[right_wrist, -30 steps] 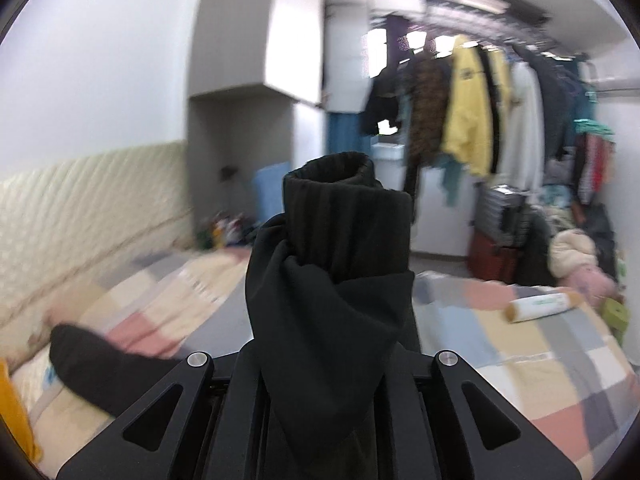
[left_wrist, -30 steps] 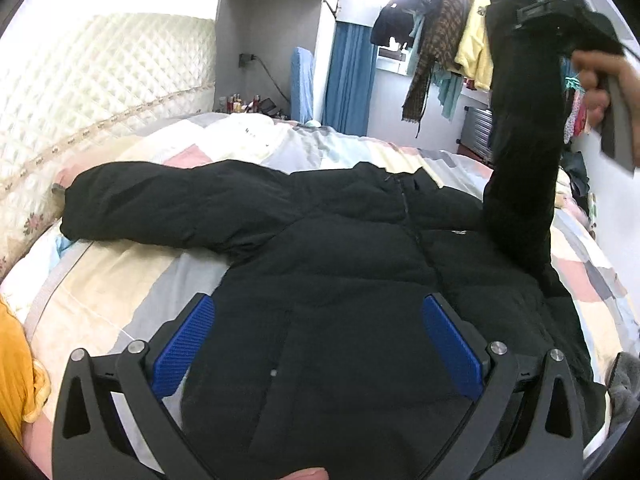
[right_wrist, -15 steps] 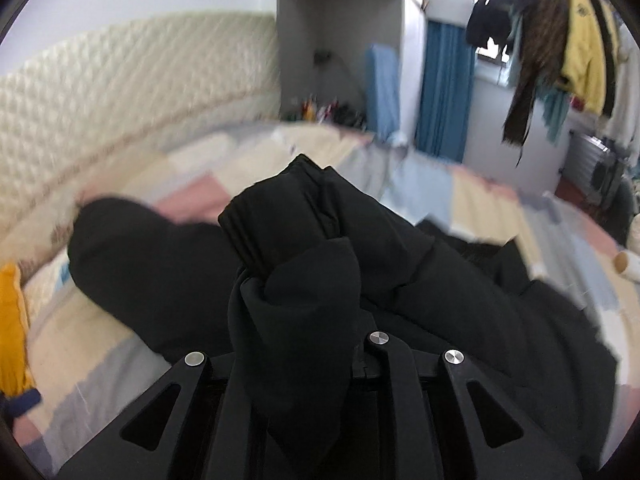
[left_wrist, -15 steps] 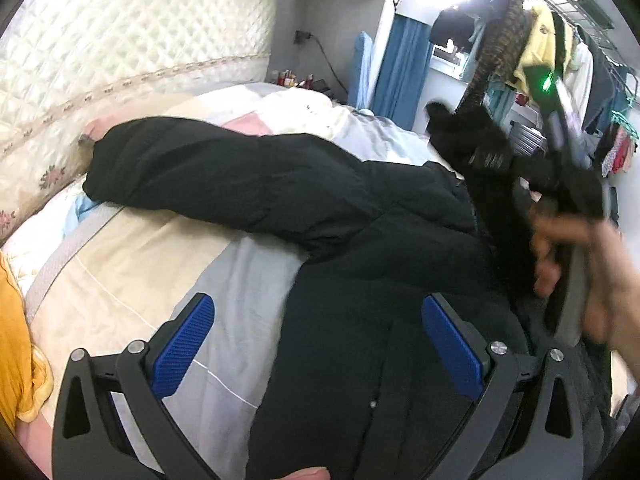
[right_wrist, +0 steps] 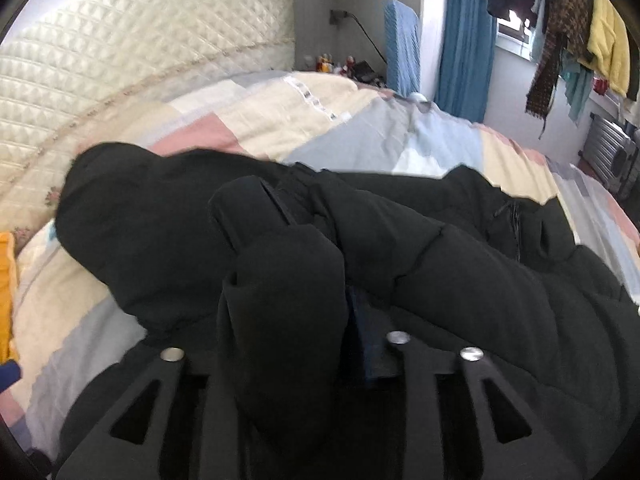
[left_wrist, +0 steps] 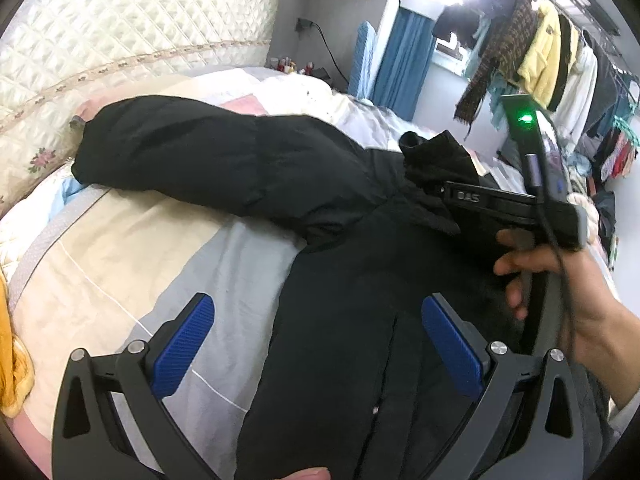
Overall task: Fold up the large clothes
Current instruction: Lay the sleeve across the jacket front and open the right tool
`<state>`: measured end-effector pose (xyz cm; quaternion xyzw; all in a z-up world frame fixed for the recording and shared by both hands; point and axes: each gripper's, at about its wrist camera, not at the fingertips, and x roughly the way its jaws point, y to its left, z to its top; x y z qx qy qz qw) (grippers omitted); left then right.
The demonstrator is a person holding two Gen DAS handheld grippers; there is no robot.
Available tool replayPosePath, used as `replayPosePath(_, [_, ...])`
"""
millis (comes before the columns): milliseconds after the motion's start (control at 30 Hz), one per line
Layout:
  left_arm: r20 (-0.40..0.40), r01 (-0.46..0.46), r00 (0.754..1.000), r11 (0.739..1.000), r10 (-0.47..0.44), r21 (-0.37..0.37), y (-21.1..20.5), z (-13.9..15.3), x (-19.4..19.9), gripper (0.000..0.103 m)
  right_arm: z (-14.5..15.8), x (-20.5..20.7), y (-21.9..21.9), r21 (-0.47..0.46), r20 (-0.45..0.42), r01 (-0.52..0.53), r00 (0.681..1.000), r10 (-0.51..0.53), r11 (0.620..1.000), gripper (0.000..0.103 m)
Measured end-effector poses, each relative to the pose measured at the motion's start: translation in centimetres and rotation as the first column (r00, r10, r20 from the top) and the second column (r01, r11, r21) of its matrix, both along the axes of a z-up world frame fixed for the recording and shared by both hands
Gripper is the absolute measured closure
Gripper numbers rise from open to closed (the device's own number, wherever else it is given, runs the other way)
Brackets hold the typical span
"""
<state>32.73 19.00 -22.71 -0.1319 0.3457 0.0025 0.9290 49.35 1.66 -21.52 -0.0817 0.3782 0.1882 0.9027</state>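
A black puffer jacket lies spread on the bed, one sleeve stretched out to the left toward the headboard. My left gripper is open, its blue pads held above the jacket's body and empty. My right gripper is shut on the other sleeve's cuff and holds it low over the jacket's chest; it also shows in the left wrist view, gripped by a hand at the right.
The bed has a patchwork quilt and a quilted cream headboard. A yellow cloth lies at the left edge. Hung clothes and a blue curtain stand at the back right.
My right gripper has brought the held sleeve down from high in the air and across the jacket's chest toward the left. My left gripper has shifted left, still open.
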Motion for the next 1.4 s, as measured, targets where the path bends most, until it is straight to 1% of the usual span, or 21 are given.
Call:
replayPosePath(33, [0.007, -0.001, 1.0, 1.0, 0.001, 0.0, -0.1, 0.1, -0.1, 0.0, 0.3, 0.0, 0.2, 0.002, 0.004, -0.011, 1.0, 0.011, 1.0, 0.038])
replayPosePath(67, [0.016, -0.002, 1.0, 1.0, 0.002, 0.005, -0.2, 0.3, -0.3, 0.0, 1.1, -0.5, 0.1, 0.003, 0.019, -0.028, 0.999, 0.028, 1.0, 0.032])
replayPosePath(167, [0.021, 0.012, 1.0, 0.999, -0.013, 0.035, -0.9, 0.4, -0.5, 0.0, 3.3, -1.6, -0.4, 0.026, 0.065, -0.064, 0.996, 0.062, 0.998, 0.031])
replayPosePath(300, [0.014, 0.055, 0.998, 0.997, -0.056, 0.057, -2.1, 0.5, -0.6, 0.0, 6.2, -3.0, -2.1, 0.062, 0.109, -0.07, 0.992, 0.063, 0.996, 0.031])
replayPosePath(433, [0.037, 0.084, 0.996, 0.995, -0.086, 0.062, -3.2, 0.9, -1.1, 0.0, 8.5, -4.5, -5.3, 0.072, 0.164, -0.027, 0.986, 0.015, 0.997, 0.028])
replayPosePath(500, [0.044, 0.099, 0.994, 0.994, -0.102, 0.05, -3.7, 1.1, -1.3, 0.0, 9.2, -5.3, -7.7, 0.087, 0.183, 0.016, 0.983, -0.032, 0.996, 0.027])
replayPosePath(567, [0.046, 0.116, 0.992, 0.992, -0.118, 0.042, -4.2, 1.2, -1.4, 0.0, 9.5, -6.0, -10.8, 0.105, 0.188, 0.082, 0.977, -0.1, 0.991, 0.027])
replayPosePath(733, [0.06, 0.156, 0.986, 0.986, -0.159, 0.053, -6.4, 1.6, -1.8, 0.0, 8.4, -7.7, -18.3, 0.136, 0.181, 0.22, 0.953, -0.242, 0.966, 0.027])
replayPosePath(867, [0.073, 0.174, 0.981, 0.981, -0.18, 0.088, -8.1, 1.7, -2.2, 0.0, 6.0, -8.7, -24.4, 0.162, 0.125, 0.33, 0.928, -0.351, 0.93, 0.027])
replayPosePath(967, [0.069, 0.178, 0.98, 0.98, -0.184, 0.087, -8.7, 1.4, -2.0, 0.0, 3.7, -9.2, -28.2, 0.171, 0.077, 0.403, 0.904, -0.42, 0.899, 0.027])
replayPosePath(1033, [0.062, 0.182, 0.98, 0.98, -0.187, 0.078, -9.1, 1.2, -1.9, 0.0, 2.4, -9.4, -30.4, 0.187, 0.031, 0.438, 0.892, -0.451, 0.879, 0.027])
replayPosePath(1100, [0.057, 0.188, 0.98, 0.979, -0.192, 0.072, -9.6, 0.9, -1.6, 0.0, 1.7, -10.0, -32.2, 0.22, 0.006, 0.461, 0.881, -0.473, 0.86, 0.027])
replayPosePath(1167, [0.056, 0.189, 0.979, 0.978, -0.194, 0.082, -10.0, 0.7, -1.4, 0.0, 1.0, -10.6, -33.5, 0.251, -0.035, 0.471, 0.877, -0.478, 0.846, 0.027])
replayPosePath(1233, [0.044, 0.19, 0.98, 0.976, -0.195, 0.105, -10.5, 0.3, -1.2, 0.0, 0.4, -11.1, -34.3, 0.234, -0.05, 0.472, 0.879, -0.474, 0.85, 0.027])
replayPosePath(1300, [0.025, 0.184, 0.982, 0.975, -0.189, 0.123, -11.0, 0.0, -1.1, 0.0, -0.6, -11.4, -34.6, 0.203, -0.068, 0.452, 0.891, -0.448, 0.868, 0.027])
replayPosePath(1400, [0.015, 0.179, 0.983, 0.976, -0.182, 0.124, -11.2, -0.3, -1.1, 0.0, -1.8, -11.7, -34.5, 0.155, -0.075, 0.407, 0.914, -0.4, 0.9, 0.027])
